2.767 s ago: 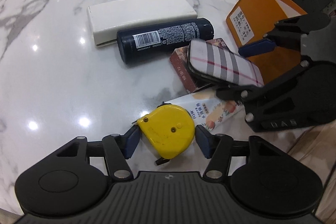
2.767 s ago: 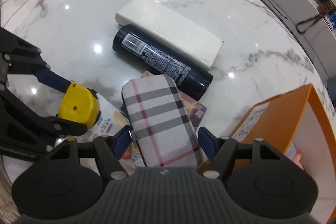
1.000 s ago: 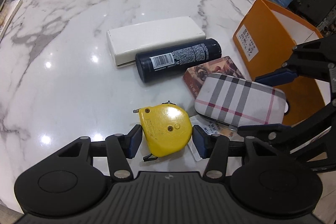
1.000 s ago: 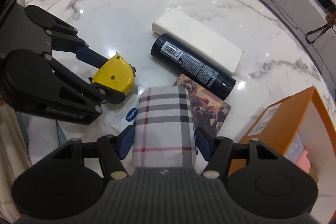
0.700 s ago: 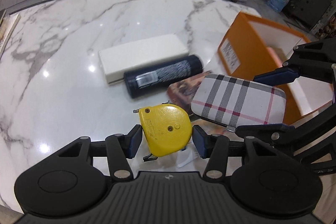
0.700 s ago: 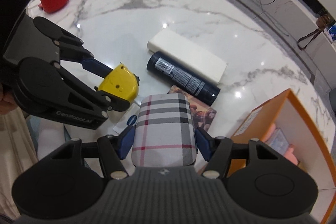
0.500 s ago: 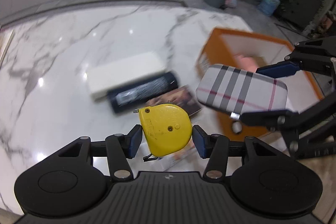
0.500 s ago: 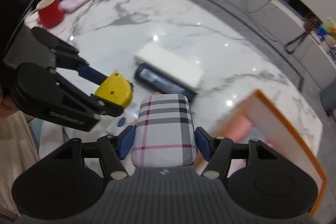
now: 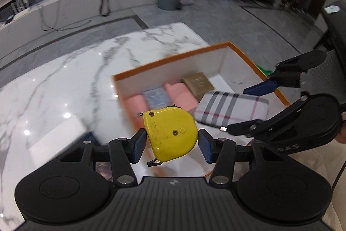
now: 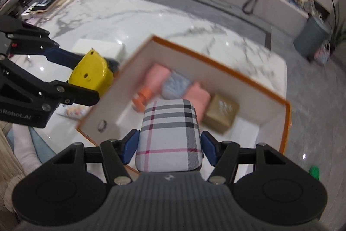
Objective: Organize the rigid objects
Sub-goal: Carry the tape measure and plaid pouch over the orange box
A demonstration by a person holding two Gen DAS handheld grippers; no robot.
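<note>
Tape measure (image 9: 170,133) and plaid case (image 10: 169,135) hang over the orange box (image 10: 285,122) on the marble table (image 9: 54,90), clamped in our left gripper (image 9: 170,142) and right gripper (image 10: 169,142), so we judge this the carrying step, with lowering onto bare floor beside the pink packs (image 10: 197,96) next.

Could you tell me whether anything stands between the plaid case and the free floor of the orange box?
Nothing visible does. The right gripper holds the plaid case above the orange box; pink items and a brown packet lie farther in.
</note>
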